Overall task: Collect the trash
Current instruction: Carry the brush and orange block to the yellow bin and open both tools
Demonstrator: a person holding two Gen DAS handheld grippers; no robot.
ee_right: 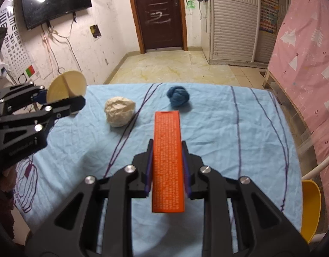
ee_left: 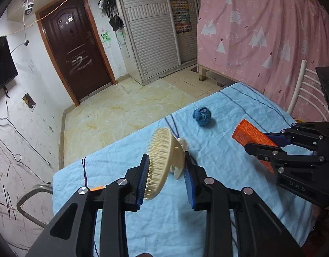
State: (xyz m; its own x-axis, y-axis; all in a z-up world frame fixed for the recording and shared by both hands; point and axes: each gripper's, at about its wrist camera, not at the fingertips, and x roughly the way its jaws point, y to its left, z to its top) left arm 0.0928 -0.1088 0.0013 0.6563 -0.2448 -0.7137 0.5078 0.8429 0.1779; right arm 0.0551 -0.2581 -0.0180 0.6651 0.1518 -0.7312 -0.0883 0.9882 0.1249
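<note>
My left gripper [ee_left: 166,177] is shut on a cream round bristle brush [ee_left: 164,162] and holds it above the blue cloth on the table [ee_left: 228,182]. In the right wrist view the brush [ee_right: 66,85] and left gripper [ee_right: 59,102] show at the left. My right gripper [ee_right: 167,167] is shut on a long orange box [ee_right: 167,160], held above the cloth; it also shows in the left wrist view [ee_left: 252,139]. A crumpled cream paper ball [ee_right: 119,111] and a blue yarn ball [ee_right: 177,96] lie on the cloth. The yarn ball also shows in the left wrist view [ee_left: 203,115].
A white chair [ee_left: 303,90] stands at the table's far right side, a yellow seat [ee_right: 310,207] at its near right. A metal chair frame [ee_left: 29,199] is at the left. A pink curtain [ee_right: 303,53] hangs on the right. Tiled floor [ee_right: 171,68] lies beyond the table.
</note>
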